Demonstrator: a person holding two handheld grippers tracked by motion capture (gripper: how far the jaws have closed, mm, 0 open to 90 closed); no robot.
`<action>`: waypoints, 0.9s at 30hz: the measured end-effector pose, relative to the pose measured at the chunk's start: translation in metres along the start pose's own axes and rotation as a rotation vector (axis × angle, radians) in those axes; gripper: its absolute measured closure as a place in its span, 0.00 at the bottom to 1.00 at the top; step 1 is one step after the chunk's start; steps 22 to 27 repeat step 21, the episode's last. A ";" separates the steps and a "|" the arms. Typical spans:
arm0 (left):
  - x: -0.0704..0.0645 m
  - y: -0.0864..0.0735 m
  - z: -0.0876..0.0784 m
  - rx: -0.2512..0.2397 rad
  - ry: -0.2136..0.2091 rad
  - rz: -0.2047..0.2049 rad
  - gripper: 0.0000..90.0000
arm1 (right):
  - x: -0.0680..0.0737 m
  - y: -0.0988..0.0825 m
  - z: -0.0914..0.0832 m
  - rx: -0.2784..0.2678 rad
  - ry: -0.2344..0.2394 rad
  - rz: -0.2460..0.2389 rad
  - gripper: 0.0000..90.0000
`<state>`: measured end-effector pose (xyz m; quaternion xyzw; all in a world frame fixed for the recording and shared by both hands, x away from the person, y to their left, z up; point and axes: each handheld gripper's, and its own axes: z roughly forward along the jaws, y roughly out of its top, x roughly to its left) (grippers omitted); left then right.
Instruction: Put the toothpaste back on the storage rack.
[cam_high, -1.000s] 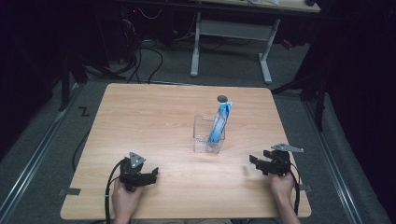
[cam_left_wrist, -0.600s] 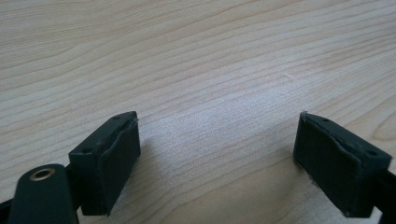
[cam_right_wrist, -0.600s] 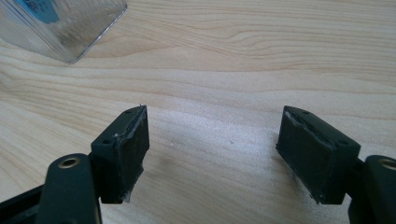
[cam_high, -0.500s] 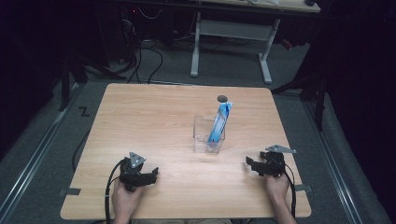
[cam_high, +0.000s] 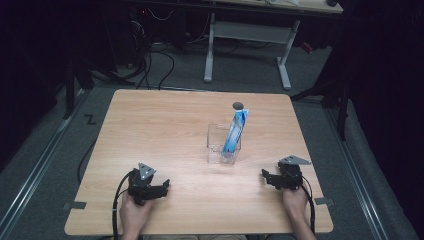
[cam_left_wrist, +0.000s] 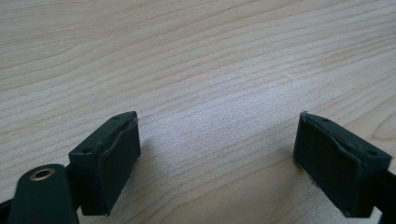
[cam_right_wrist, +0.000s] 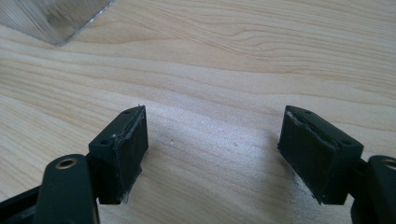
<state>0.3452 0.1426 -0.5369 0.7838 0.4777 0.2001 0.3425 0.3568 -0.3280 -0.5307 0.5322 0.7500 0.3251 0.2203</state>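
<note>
Toothpaste-like blue tube (cam_high: 233, 134) stands tilted in a clear plastic container (cam_high: 223, 145), which sits a little right of the middle of your wooden bench (cam_high: 165, 125). The tube's upper end leans toward the far edge and rises above the container's rim. Just beyond it, on the bench, lies a small dark round object (cam_high: 238, 105); what it is cannot be told.

Your left tongs (cam_high: 161, 189) rest near the front edge on the left side, held in your left hand (cam_high: 134, 212), with a cable looping back off the bench. In the left gripper view the two jaws stand wide apart over bare wood, nothing between them.

Your right tongs (cam_high: 265, 176) sit near the front edge on the right, held in your right hand (cam_high: 295, 200), pointing leftward. They too are spread wide and empty. In the right gripper view a corner of the clear container (cam_right_wrist: 60, 18) shows at the upper left, well apart from the jaws.
</note>
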 end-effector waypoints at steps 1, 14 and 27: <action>0.000 0.000 0.000 0.000 0.000 0.000 0.16 | 0.002 0.000 0.000 0.005 -0.011 -0.008 0.27; 0.000 0.000 0.000 0.000 -0.001 0.000 0.16 | 0.004 0.000 0.001 0.010 -0.028 -0.023 0.26; 0.000 0.000 0.000 0.000 -0.001 0.000 0.16 | 0.005 0.000 0.001 0.010 -0.026 -0.022 0.25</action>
